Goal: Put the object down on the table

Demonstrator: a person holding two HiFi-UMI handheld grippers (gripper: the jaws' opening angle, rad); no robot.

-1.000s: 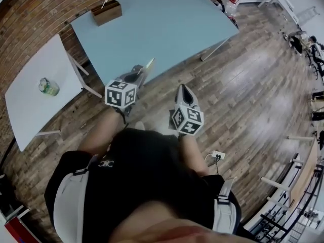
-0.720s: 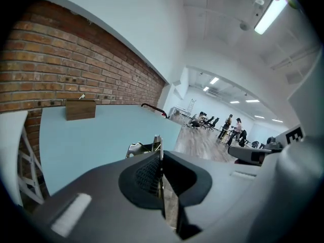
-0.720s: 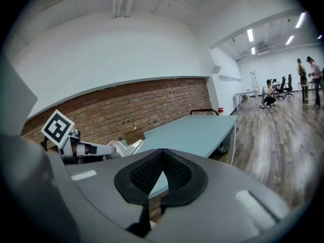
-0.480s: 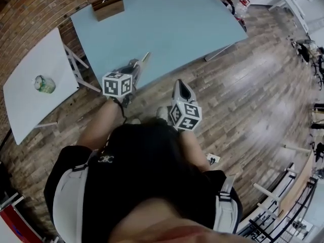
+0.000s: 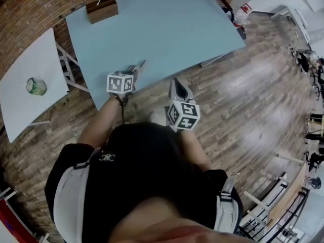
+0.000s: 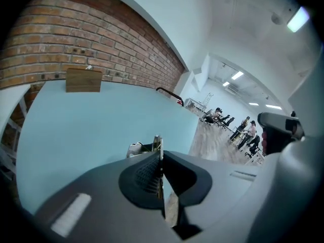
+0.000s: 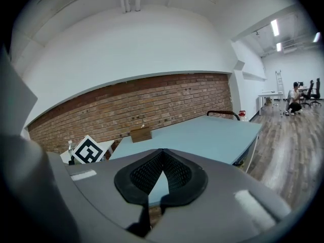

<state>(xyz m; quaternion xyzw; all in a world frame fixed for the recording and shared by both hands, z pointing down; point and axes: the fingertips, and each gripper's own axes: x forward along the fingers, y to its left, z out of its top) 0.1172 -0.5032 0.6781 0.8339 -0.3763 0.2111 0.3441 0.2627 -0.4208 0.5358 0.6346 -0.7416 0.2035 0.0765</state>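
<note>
My left gripper is shut on a thin, flat, pale object. The object stands edge-on between the pads and sticks out past the tips. It hangs just over the near edge of the light blue table. My right gripper is shut with nothing in it, its tips touching. It hovers over the wooden floor just short of the table's edge, to the right of the left one.
A brown wooden box stands at the table's far left by the brick wall. A white side table to the left bears a small jar. A dark chair and a bottle are by the far right corner.
Both grippers have moved forward toward the blue table. The left one has sunk and now reaches over the table's near edge with the flat object still in it.
</note>
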